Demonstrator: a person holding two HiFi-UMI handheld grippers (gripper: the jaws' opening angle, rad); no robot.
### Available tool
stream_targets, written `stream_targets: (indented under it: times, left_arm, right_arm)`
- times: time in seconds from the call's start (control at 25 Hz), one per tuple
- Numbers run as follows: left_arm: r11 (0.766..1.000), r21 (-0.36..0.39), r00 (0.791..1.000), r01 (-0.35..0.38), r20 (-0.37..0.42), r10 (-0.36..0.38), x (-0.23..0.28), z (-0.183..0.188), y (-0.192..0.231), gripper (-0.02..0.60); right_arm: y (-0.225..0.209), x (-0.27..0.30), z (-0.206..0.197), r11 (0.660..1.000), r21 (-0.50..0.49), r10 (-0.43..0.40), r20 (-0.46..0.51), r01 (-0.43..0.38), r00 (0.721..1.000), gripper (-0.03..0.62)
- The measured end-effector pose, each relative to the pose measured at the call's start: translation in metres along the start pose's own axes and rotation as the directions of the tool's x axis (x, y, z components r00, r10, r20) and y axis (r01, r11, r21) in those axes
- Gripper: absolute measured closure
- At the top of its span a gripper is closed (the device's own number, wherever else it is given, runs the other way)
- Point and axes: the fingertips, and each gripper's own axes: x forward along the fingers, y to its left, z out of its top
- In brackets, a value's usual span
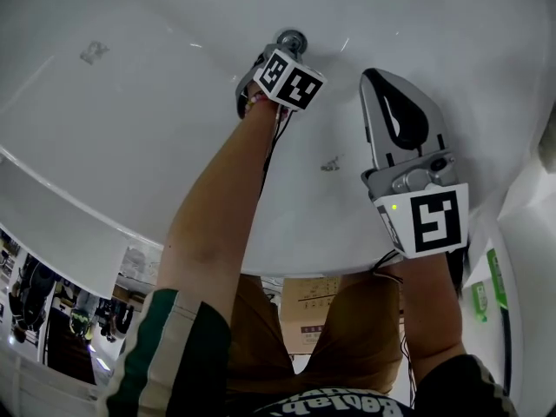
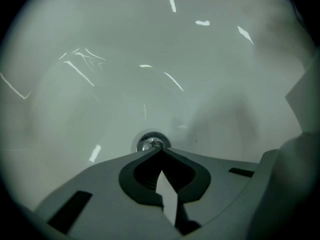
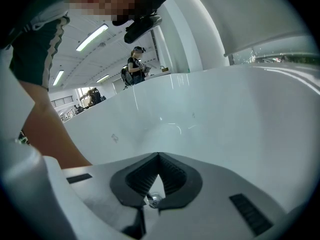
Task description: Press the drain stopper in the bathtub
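Observation:
A round chrome drain stopper (image 1: 291,40) sits in the floor of the white bathtub (image 1: 130,146). My left gripper (image 1: 276,52) reaches down to it, mostly hidden under its marker cube. In the left gripper view the jaws are shut, and the left gripper (image 2: 159,150) has its tips at the near edge of the stopper (image 2: 150,142); contact cannot be told. My right gripper (image 1: 375,76) hangs to the right of the stopper and apart from it, shut on nothing. The right gripper (image 3: 158,155) faces the tub's side wall (image 3: 210,114).
Small grey marks (image 1: 330,163) dot the tub floor. A cardboard box (image 1: 308,307) stands outside below the tub's near rim (image 1: 78,207). Green-labelled bottles (image 1: 493,278) stand at the right edge. A person (image 3: 134,66) stands far off in the room beyond.

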Motion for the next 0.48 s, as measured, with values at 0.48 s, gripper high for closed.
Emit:
stream_targets:
  times: [0.48]
  left_arm:
    - [0.997,0.075,0.999,-0.034,0.022,0.032,-0.054,0.016,0.008,0.575]
  right_arm:
    - [0.001,-0.029,0.041,0.998,-0.015,-0.055,0.057,0.056,0.997,0.58]
